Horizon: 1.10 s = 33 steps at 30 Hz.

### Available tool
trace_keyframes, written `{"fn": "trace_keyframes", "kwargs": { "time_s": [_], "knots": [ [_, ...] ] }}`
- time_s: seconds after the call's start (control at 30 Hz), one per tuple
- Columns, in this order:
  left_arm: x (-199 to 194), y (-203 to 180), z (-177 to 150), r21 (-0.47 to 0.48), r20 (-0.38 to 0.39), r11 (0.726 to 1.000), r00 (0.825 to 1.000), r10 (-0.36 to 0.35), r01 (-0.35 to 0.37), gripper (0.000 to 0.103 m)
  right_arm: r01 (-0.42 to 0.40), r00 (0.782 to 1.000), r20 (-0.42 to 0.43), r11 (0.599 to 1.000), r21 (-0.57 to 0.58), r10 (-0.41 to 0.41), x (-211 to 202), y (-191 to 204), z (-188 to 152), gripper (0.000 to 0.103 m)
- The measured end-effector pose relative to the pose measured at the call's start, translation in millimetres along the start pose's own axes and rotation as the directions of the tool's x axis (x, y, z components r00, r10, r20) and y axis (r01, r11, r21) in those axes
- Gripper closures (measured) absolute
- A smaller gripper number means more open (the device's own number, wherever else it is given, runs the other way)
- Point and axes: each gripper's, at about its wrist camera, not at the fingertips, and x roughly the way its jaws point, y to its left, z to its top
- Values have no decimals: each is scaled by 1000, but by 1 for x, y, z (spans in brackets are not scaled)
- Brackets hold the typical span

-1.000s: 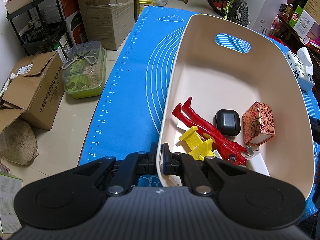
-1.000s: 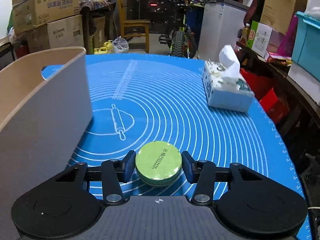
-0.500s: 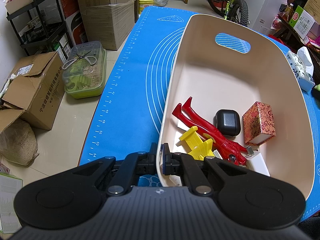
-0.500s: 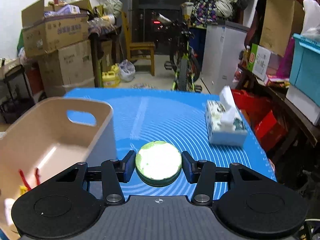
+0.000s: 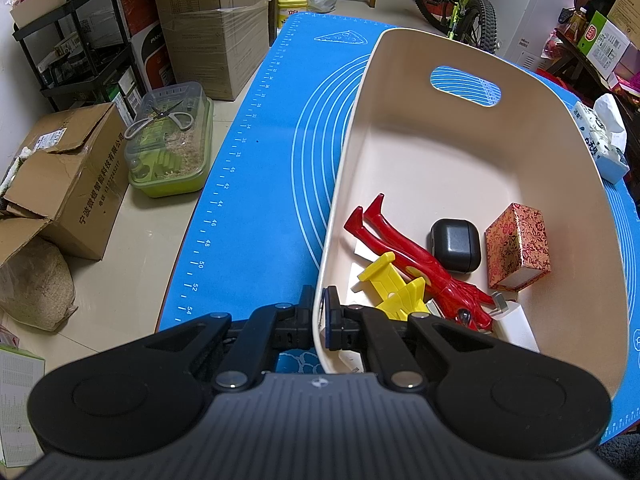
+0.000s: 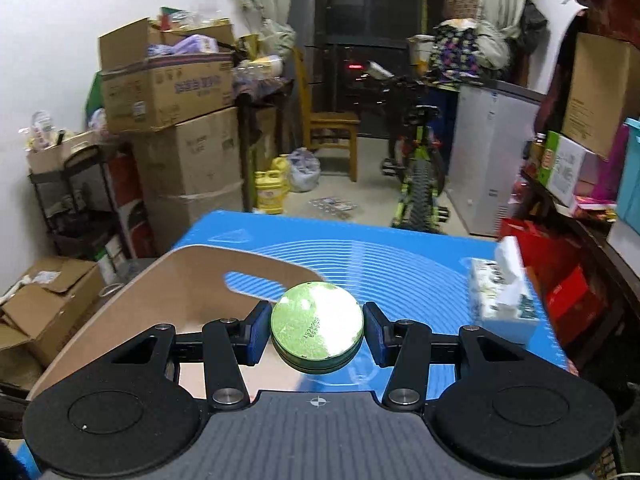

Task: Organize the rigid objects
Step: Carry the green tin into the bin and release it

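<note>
Right wrist view: your right gripper (image 6: 317,330) clamps the green tin (image 6: 317,327) above the bin (image 6: 120,312); your left gripper (image 5: 319,312) pinches its rim. Several items already inside; tin remains.

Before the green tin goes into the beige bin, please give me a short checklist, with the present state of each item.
1. Right gripper grips the green tin on both sides: ok.
2. Left gripper is clamped on the near rim of the beige bin, steadying it: ok.
3. Tin is raised above the bin rim: ok.
4. Tin is fully over the bin opening: cannot tell; it sits near the far wall's edge.
5. Free floor in the bin beyond the red figure, black case and patterned box: ok.
</note>
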Motion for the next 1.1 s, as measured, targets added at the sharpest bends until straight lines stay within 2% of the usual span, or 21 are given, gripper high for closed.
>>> {"fn": "trace_keyframes", "kwargs": {
  "time_s": [0.17, 0.4, 0.7, 0.87, 1.0, 1.03, 1.1],
  "knots": [
    [0, 0, 0, 1, 0, 1000, 1000, 1, -1, 97, -56, 998, -34, 998, -41, 54, 7, 31, -4, 49],
    [0, 1, 1, 1, 0, 1000, 1000, 1, -1, 97, -122, 983, -146, 990, -75, 111, 28, 70, -24, 49],
    [0, 1, 1, 3, 0, 1000, 1000, 1, -1, 97, -138, 955, -278, 985, -100, 105, 52, 87, -43, 49],
    [0, 2, 2, 3, 0, 1000, 1000, 3, -3, 97, -126, 951, -300, 977, -170, 70, 57, 97, -53, 48],
    [-1, 2, 2, 5, 0, 1000, 1000, 4, -4, 96, -145, 943, -318, 980, -135, 96, 56, 95, -52, 48],
    [-1, 2, 2, 7, 1, 1000, 1000, 5, -5, 96, -150, 944, -312, 981, -121, 106, 54, 93, -51, 43],
    [-2, 2, 2, 10, 8, 1000, 1000, 11, -11, 96, -154, 949, -291, 983, -95, 121, 48, 88, -49, 41]
  ]
}}
